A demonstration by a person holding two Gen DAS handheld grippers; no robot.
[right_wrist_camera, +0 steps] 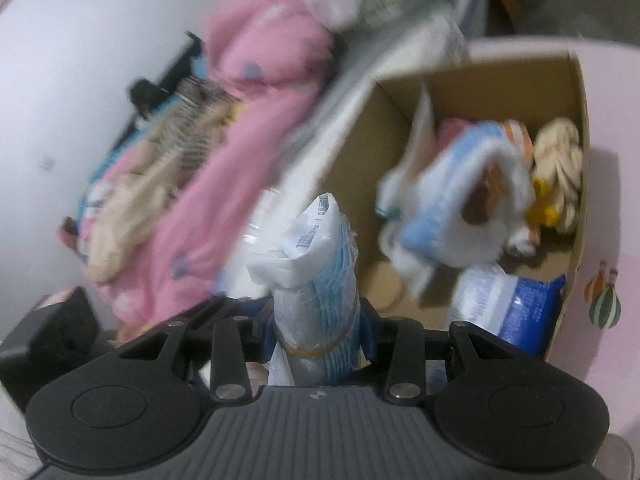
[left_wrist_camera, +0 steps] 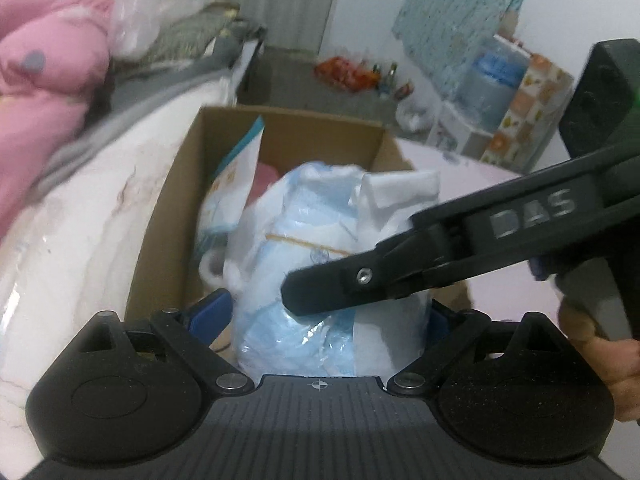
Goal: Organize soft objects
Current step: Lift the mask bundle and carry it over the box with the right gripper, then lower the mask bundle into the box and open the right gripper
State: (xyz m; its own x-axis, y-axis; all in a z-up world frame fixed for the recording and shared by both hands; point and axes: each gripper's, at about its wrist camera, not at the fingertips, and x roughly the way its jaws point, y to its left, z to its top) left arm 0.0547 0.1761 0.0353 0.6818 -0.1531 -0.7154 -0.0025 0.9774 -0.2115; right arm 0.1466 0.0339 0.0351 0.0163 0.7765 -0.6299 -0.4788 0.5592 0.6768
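Holding the bag of masks in our right gripper, its long end points up; the box waits ahead. Our left gripper maybe squeezes it too.

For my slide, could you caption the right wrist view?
Right gripper holds a face-mask pack beside the cardboard box.

Glossy crinkled clear-plastic pack of blue face masks, tan rubber band round it. Brown cardboard box: matt, smooth walls. Pink fleecy cloth garment: soft, matt. Black plastic gripper housing: ribbed, matt; metal pivot pins.
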